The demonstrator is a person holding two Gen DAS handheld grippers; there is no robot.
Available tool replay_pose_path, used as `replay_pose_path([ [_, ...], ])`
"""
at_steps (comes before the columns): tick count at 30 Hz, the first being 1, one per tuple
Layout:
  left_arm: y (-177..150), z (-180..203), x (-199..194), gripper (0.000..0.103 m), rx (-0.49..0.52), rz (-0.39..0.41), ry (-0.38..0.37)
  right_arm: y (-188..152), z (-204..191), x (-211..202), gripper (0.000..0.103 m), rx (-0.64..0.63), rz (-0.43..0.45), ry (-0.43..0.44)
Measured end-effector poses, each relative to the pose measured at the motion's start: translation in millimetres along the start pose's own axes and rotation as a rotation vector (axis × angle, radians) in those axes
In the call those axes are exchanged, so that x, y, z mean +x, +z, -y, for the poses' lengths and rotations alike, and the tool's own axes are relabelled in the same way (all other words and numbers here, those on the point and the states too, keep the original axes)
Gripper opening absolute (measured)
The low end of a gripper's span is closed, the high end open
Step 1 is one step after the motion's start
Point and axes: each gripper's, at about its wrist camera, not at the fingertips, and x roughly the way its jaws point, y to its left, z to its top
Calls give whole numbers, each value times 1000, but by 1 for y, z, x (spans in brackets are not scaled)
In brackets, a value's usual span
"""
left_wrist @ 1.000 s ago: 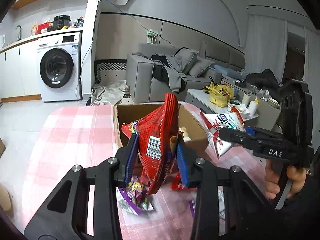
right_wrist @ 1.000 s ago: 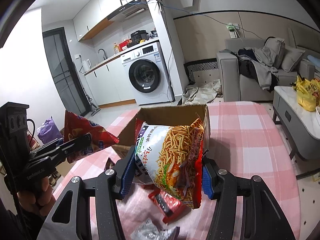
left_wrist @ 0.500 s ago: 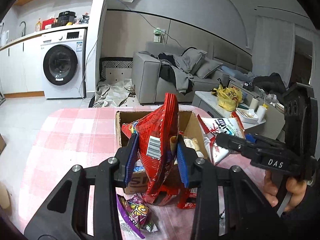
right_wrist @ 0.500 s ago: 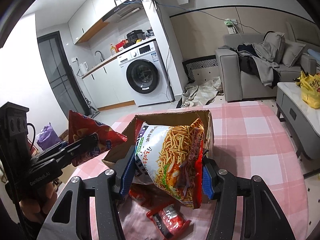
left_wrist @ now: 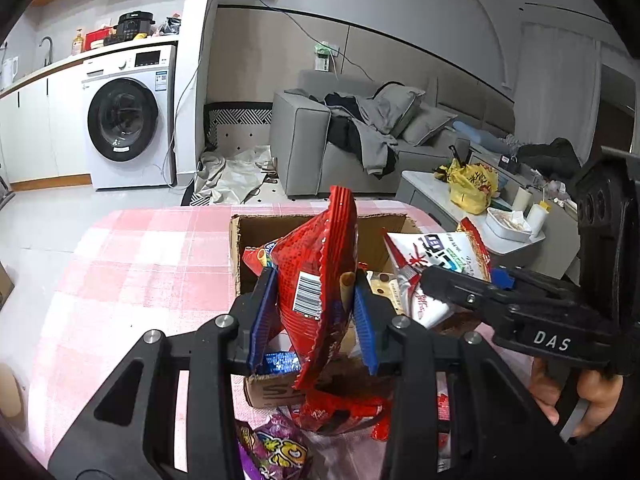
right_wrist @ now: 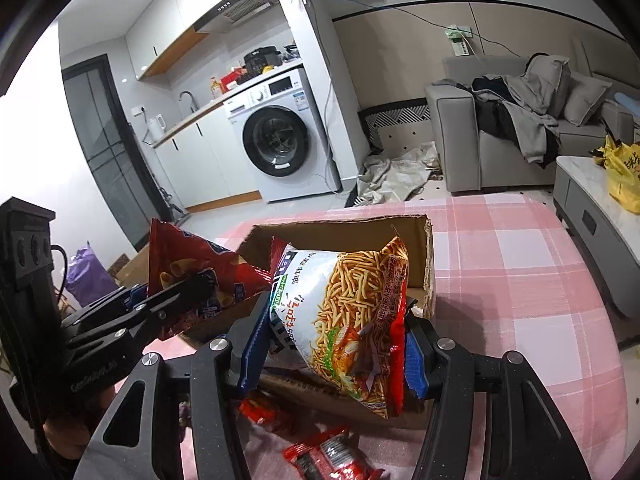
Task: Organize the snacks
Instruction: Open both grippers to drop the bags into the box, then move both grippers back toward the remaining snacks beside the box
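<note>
A brown cardboard box (left_wrist: 320, 222) (right_wrist: 344, 228) stands open on the pink checked tablecloth (left_wrist: 140, 264) with several snack packs inside. My left gripper (left_wrist: 316, 304) is shut on a red snack bag (left_wrist: 320, 264) and holds it upright over the box's near side; in the right wrist view that bag (right_wrist: 180, 264) hangs at the box's left wall. My right gripper (right_wrist: 332, 340) is shut on a white bag of noodle sticks (right_wrist: 348, 312), also over the box; the left wrist view shows this bag (left_wrist: 436, 256) at the box's right corner.
Loose snacks lie on the cloth in front of the box: a purple pack (left_wrist: 276, 452) and red packs (right_wrist: 332, 456). A washing machine (left_wrist: 124, 120), a grey sofa (left_wrist: 360, 140) and a low white table (left_wrist: 472, 208) stand beyond the table's far edge.
Both grippers have carried their bags forward toward the box and slightly down. The box now sits directly under the two bags, and both grips are unchanged.
</note>
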Motion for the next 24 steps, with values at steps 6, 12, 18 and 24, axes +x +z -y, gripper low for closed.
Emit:
replay_pose_path([
  [6, -1, 6, 26, 34, 32, -30, 12, 1, -1, 22, 59, -4, -52, -6],
  [12, -2, 18, 31, 55, 57, -42, 42, -4, -4, 18, 83, -62, -53, 12],
  [18, -7, 13, 18, 88, 13, -22, 42, -10, 4, -6, 102, -41, -27, 6],
  [24, -26, 4, -5, 102, -16, -6, 42, -23, 10, -27, 102, -36, -27, -23],
])
